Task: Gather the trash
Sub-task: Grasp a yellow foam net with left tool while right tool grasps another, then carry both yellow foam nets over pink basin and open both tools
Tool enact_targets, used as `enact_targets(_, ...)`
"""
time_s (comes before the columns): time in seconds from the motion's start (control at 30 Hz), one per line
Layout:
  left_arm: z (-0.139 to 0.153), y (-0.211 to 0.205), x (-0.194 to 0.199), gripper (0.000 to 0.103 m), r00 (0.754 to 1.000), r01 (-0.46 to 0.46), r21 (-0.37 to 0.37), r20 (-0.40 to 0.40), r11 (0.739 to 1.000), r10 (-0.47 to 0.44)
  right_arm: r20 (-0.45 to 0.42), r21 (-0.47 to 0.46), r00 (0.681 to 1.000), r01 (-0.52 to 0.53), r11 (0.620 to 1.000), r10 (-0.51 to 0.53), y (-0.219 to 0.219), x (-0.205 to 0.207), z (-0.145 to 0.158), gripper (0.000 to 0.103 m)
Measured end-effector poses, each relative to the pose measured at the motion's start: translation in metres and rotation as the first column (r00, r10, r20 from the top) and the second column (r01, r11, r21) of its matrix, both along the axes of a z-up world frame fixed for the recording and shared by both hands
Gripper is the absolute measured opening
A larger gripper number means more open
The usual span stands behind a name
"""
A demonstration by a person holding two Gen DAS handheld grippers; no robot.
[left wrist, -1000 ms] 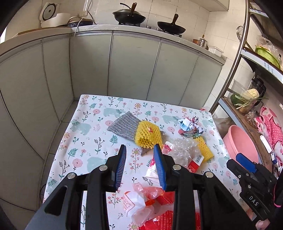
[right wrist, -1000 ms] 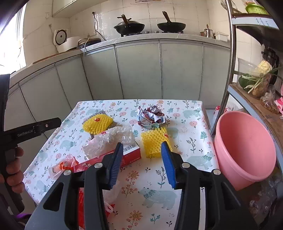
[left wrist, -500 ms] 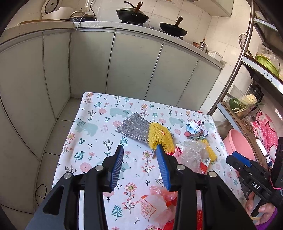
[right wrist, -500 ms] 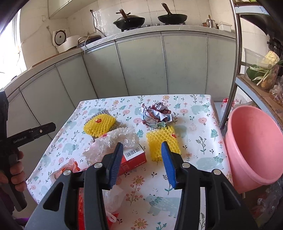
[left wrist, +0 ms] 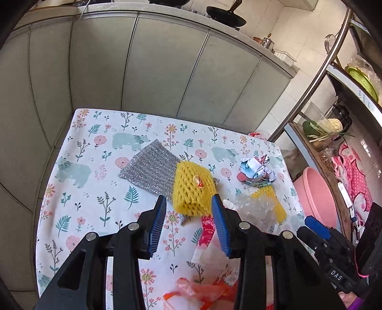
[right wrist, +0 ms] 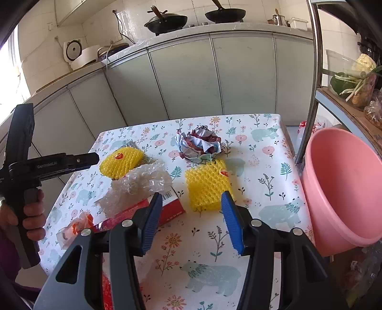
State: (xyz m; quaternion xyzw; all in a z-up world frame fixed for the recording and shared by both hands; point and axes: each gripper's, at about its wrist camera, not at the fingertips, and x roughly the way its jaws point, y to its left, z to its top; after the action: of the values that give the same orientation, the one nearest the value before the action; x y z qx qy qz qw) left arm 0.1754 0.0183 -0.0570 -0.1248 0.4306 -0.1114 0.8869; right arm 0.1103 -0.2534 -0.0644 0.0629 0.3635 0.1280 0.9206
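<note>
Trash lies on a floral tablecloth (left wrist: 95, 190). My left gripper (left wrist: 188, 207) is open, its tips on either side of a yellow foam net (left wrist: 192, 188) that lies on a silver mesh sheet (left wrist: 148, 167). My right gripper (right wrist: 192, 205) is open, just short of a second yellow foam net (right wrist: 206, 186). Crumpled paper (right wrist: 198, 144) lies behind it. Clear bubble wrap (right wrist: 140, 183) rests on a red box (right wrist: 167, 209). An orange and white plastic wrapper (right wrist: 74, 226) lies at the near left. A pink basin (right wrist: 341, 186) stands off the table's right edge.
Grey kitchen cabinets (right wrist: 191, 78) run behind the table, with woks (right wrist: 167, 20) on the counter. A metal shelf rack (right wrist: 317, 71) with vegetables stands at the right, above the basin. The floor shows to the table's left in the left wrist view.
Both grippers have moved forward over the table. The left now brackets the left yellow net. The right has come closer to the right yellow net. Both stay open.
</note>
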Motion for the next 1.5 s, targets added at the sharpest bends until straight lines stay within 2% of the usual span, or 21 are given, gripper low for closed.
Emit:
enact_targets(0.1,-0.01,-0.007,0.017,0.038,0.999,-0.003,0.039,-0.034,0.999,0.004,-0.016,-0.001,1.0,0.01,1.0,-0.01,-0.005,0.007,-0.004,0.052)
enact_targets(0.2,-0.022,-0.009,0.027,0.036,0.998,0.003,0.039,-0.069,0.999,0.0,-0.042,-0.003,0.999,0.016,1.0,-0.016,-0.008,0.016,-0.011,0.052)
enact_targets(0.23,-0.024,-0.009,0.028,0.033,0.997,0.002,0.038,-0.072,0.999,0.001,-0.054,-0.005,0.998,0.021,1.0,-0.021,-0.008,0.02,-0.015,0.052)
enact_targets(0.37,-0.027,-0.006,0.026,0.01,0.998,-0.004,0.032,-0.06,0.999,0.006,-0.081,-0.015,0.996,0.029,0.999,-0.031,-0.009,0.035,-0.025,0.052)
enact_targets(0.6,-0.007,0.006,0.01,0.008,1.0,-0.021,0.011,-0.005,1.0,0.021,-0.148,-0.027,0.988,0.048,0.999,-0.051,-0.011,0.057,-0.044,0.052)
enact_targets(0.63,-0.003,0.007,0.007,0.008,1.0,-0.021,0.011,0.006,1.0,0.021,-0.154,-0.024,0.987,0.046,0.999,-0.049,-0.011,0.058,-0.046,0.05)
enact_targets(0.7,0.005,0.008,0.001,0.008,0.999,-0.023,0.014,0.028,1.0,0.022,-0.162,-0.006,0.986,0.034,0.999,-0.034,-0.012,0.058,-0.048,0.03)
enact_targets(0.73,0.009,0.008,-0.001,0.008,0.999,-0.023,0.013,0.038,1.0,0.023,-0.159,0.007,0.987,0.031,0.999,-0.03,-0.012,0.056,-0.047,0.026)
enact_targets(0.8,0.017,0.008,-0.005,0.008,0.998,-0.025,0.012,0.057,1.0,0.025,-0.146,0.015,0.989,0.032,0.999,-0.029,-0.014,0.051,-0.042,0.011)
enact_targets(1.17,0.056,-0.022,-0.028,0.008,0.988,0.028,-0.002,0.153,1.0,-0.028,0.006,0.065,0.996,0.087,0.994,-0.087,-0.046,0.007,0.004,0.01)
enact_targets(1.5,0.086,-0.087,-0.04,0.008,0.959,0.153,-0.005,0.24,0.988,-0.148,0.112,0.106,0.973,0.189,0.976,-0.201,-0.093,-0.022,0.036,0.01)
